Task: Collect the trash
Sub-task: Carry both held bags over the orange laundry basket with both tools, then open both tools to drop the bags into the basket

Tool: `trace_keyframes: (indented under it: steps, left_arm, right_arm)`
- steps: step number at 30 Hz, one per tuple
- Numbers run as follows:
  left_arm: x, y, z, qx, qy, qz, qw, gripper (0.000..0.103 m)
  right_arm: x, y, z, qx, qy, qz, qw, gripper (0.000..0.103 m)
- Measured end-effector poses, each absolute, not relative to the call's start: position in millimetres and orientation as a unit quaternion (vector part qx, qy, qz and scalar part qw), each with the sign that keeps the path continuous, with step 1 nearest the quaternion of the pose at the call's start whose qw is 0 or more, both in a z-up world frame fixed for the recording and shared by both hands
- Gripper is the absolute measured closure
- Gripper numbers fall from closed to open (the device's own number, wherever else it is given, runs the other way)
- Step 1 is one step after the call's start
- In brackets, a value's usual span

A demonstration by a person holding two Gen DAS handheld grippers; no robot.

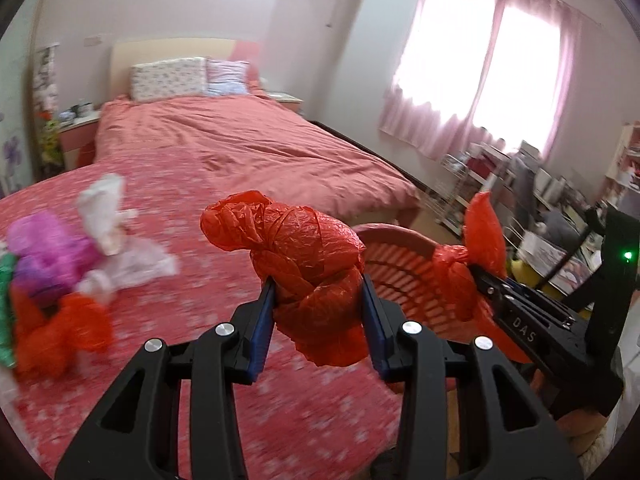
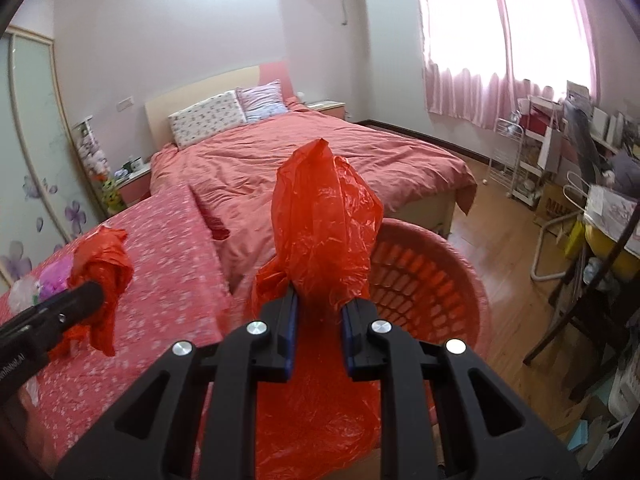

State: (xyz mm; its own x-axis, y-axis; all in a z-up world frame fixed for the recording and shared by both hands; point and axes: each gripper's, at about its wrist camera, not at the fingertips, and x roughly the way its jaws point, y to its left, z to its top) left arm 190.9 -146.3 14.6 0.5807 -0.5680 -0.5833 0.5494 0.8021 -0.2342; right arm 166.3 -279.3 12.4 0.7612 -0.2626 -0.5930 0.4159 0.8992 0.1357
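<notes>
Left hand-held gripper: clenched on a knotted red bag, blue pads pressing both its sides; held above the flowered cloth.
Right hand-held gripper: clenched on a second red bag, whose loose end stands up past the fingers and whose tail hangs below them; held at the near rim of the basket.
Basket: pink, slatted, standing beside the flowered cloth at the foot of the bed; nothing can be made out inside it.
Bed: pink cover, two pillows at the headboard.
Remaining trash: a blurred heap on the flowered cloth, far left in the left wrist view, with red, purple, green and white bags touching one another.
Room: pink curtains over a bright window, wooden floor, cluttered shelves to the right.
</notes>
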Motion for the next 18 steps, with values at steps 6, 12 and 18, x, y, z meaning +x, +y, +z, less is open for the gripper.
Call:
trace_keyframes:
  steps: [6, 12, 18]
  left_arm:
    - [195, -186, 5, -0.003, 0.341, -0.352, 0.872, 0.062]
    - [197, -212, -6, 0.007, 0.349, -0.376, 0.858, 0.062]
    - [201, -223, -10, 0.011, 0.36, -0.383, 0.851, 0.06]
  right_arm:
    - [168, -310, -1, 0.149, 0.295, -0.194, 0.924, 0.084]
    - [170, -327, -9, 0.159, 0.296, -0.198, 0.921, 0.084]
    - [175, -337, -9, 0.169, 0.288, -0.199, 0.922, 0.081]
